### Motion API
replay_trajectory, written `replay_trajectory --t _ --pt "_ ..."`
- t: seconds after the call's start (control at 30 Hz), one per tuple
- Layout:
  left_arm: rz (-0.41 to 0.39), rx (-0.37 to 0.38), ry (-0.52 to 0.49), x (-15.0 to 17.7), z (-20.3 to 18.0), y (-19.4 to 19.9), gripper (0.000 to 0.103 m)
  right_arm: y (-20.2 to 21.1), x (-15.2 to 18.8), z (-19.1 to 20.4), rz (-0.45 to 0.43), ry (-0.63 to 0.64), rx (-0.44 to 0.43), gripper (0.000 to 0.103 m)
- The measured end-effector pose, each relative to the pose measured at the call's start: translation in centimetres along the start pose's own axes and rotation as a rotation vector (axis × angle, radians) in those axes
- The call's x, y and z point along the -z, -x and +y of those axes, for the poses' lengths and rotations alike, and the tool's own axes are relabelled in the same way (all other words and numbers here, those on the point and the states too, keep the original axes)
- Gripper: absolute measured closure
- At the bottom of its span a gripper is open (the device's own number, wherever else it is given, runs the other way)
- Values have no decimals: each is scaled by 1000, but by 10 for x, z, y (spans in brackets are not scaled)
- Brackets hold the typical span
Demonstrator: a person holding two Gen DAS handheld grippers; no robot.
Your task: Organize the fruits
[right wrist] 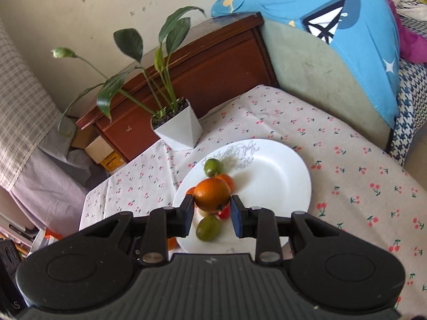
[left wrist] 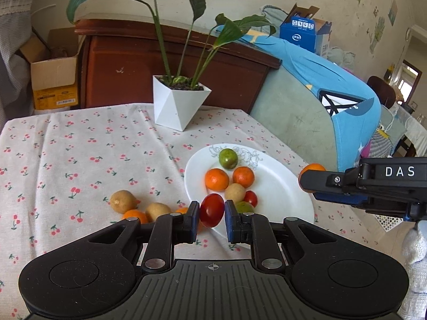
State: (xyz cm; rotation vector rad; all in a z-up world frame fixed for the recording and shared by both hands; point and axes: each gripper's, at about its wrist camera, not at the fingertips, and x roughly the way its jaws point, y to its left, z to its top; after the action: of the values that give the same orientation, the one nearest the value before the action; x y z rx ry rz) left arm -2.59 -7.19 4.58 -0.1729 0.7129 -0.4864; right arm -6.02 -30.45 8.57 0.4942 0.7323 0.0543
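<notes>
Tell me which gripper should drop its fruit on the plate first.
Probably right: the right gripper holds its orange over the white plate, while the left gripper holds its red tomato near the rim.

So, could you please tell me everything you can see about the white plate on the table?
The white plate is round, glossy and shallow, ceramic by the look, with a thin grey scribble-like pattern near its far rim. It lies flat on the cherry-print tablecloth, in front of the white plant pot. Small fruits are clustered on its left part: green, orange, tan and red ones; the right part is bare. Neither tool visibly touches it.
</notes>
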Motion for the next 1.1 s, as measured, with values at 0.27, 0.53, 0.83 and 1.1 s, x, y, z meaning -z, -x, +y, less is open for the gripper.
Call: replay_trajectory --t 0.27,0.53,0.83,1.1 --pt "26 95 -79 -3 -37 -25 86 -13 -2 -26 36 -103 65 74" --pt "58 97 -159 6 -56 -49 86 -19 5 -35 69 -151 97 74" --pt "54 87 -136 -7 -42 -41 82 -20 3 -38 63 -182 84 71" --pt "72 42 -126 -3 -14 -13 81 -14 0 -35 49 -196 62 71"
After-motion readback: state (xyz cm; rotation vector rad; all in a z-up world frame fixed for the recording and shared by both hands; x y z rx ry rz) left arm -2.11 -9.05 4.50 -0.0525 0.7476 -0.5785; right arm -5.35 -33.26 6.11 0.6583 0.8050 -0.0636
